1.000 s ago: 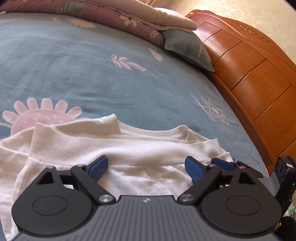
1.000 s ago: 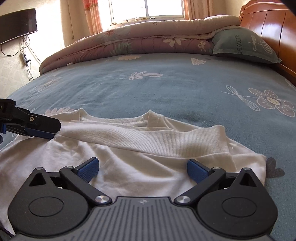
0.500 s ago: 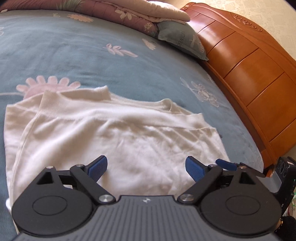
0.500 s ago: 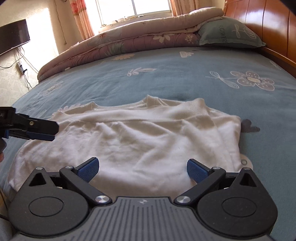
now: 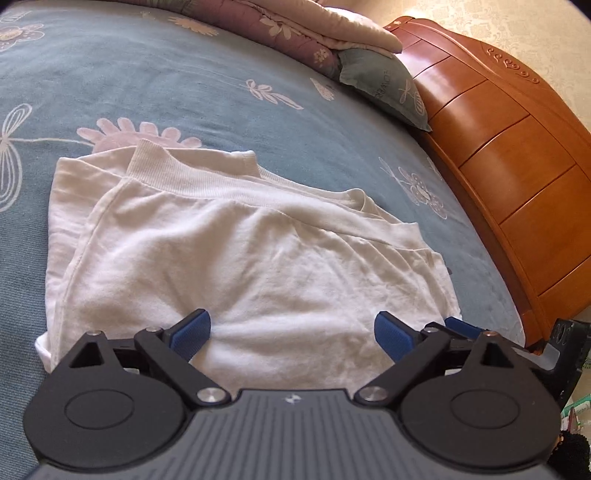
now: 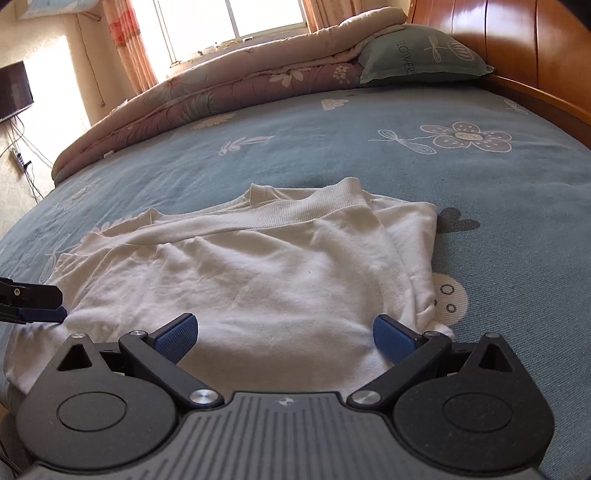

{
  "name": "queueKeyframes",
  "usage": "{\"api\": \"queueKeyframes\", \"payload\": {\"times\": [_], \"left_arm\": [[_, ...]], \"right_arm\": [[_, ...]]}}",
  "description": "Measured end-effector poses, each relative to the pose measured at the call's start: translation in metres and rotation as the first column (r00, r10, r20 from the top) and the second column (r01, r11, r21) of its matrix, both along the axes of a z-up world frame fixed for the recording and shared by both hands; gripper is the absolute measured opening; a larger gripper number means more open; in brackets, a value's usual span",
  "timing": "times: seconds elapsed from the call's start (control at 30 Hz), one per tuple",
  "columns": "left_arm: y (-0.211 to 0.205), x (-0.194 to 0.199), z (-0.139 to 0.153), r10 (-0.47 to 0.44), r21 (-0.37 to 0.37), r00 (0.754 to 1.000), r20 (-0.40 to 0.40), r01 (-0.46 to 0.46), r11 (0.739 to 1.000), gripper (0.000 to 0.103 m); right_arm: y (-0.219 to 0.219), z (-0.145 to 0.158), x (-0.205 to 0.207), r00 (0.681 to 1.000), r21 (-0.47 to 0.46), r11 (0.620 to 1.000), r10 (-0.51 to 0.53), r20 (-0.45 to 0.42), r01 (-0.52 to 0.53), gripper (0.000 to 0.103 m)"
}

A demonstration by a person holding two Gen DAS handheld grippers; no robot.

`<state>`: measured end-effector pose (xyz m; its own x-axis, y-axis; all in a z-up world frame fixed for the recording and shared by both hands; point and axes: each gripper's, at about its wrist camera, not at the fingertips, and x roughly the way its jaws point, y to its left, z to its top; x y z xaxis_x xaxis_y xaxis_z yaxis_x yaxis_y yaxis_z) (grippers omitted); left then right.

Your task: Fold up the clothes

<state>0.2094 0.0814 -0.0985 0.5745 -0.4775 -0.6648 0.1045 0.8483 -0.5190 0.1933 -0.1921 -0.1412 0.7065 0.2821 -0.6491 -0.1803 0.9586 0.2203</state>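
A white garment (image 5: 240, 251) lies folded over itself on the blue flowered bedspread (image 5: 166, 74), its ribbed hem at the far side. My left gripper (image 5: 293, 330) hovers over its near edge, jaws opening wide, nothing between the blue pads. In the right wrist view the same white garment (image 6: 258, 273) spreads ahead of my right gripper (image 6: 284, 334), which stands open and empty above the near edge. The left gripper's fingertips (image 6: 40, 306) show at the left edge of that view, beside the garment's left corner.
A wooden headboard (image 5: 509, 155) runs along the bed's right side, with a grey-green pillow (image 5: 384, 92) against it. A rolled quilt (image 6: 221, 92) lies across the far end of the bed under a window (image 6: 229, 18). A wall screen (image 6: 14, 92) hangs at the left.
Both grippers have drawn back toward the near edge of the garment, so more of it shows ahead of them. The left jaws stand a little wider. The garment lies flatter.
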Motion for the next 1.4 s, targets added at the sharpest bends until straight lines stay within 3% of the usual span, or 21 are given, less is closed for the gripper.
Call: {"api": "queueKeyframes", "payload": {"times": [0.2,0.6,0.93,1.07,1.2,1.27,1.4], "left_arm": [[-0.008,0.005,0.002,-0.036,0.044,0.999,-0.013,0.037,0.998,0.102],[-0.016,0.005,0.006,-0.073,0.107,0.997,-0.008,0.073,0.992,0.102],[-0.005,-0.001,0.007,-0.054,0.056,0.999,-0.001,0.053,0.997,0.102],[0.011,-0.002,0.022,-0.011,0.078,0.999,0.038,0.008,0.997,0.102],[0.05,0.003,0.035,0.066,0.046,0.996,0.065,-0.069,0.997,0.102],[0.072,0.005,0.038,0.107,0.027,0.992,0.072,-0.109,0.994,0.102],[0.115,0.014,0.02,0.17,-0.117,0.985,0.001,-0.169,0.979,0.102]], "right_arm": [[-0.003,0.001,0.003,0.998,0.049,0.997,-0.06,-0.022,0.061,0.103],[0.0,0.001,0.002,0.999,0.016,0.999,-0.036,-0.015,0.036,0.103],[0.001,0.0,0.001,1.0,-0.001,1.0,-0.022,-0.005,0.022,0.103],[0.004,-0.001,-0.001,1.0,-0.039,0.999,0.003,0.004,-0.003,0.103],[0.004,0.003,-0.002,1.0,-0.048,0.999,0.018,-0.004,-0.018,0.103],[0.0,0.01,-0.004,1.0,-0.006,1.0,0.017,-0.009,-0.017,0.103],[-0.001,0.025,-0.012,0.999,0.054,0.998,0.03,0.034,-0.032,0.103]]}}
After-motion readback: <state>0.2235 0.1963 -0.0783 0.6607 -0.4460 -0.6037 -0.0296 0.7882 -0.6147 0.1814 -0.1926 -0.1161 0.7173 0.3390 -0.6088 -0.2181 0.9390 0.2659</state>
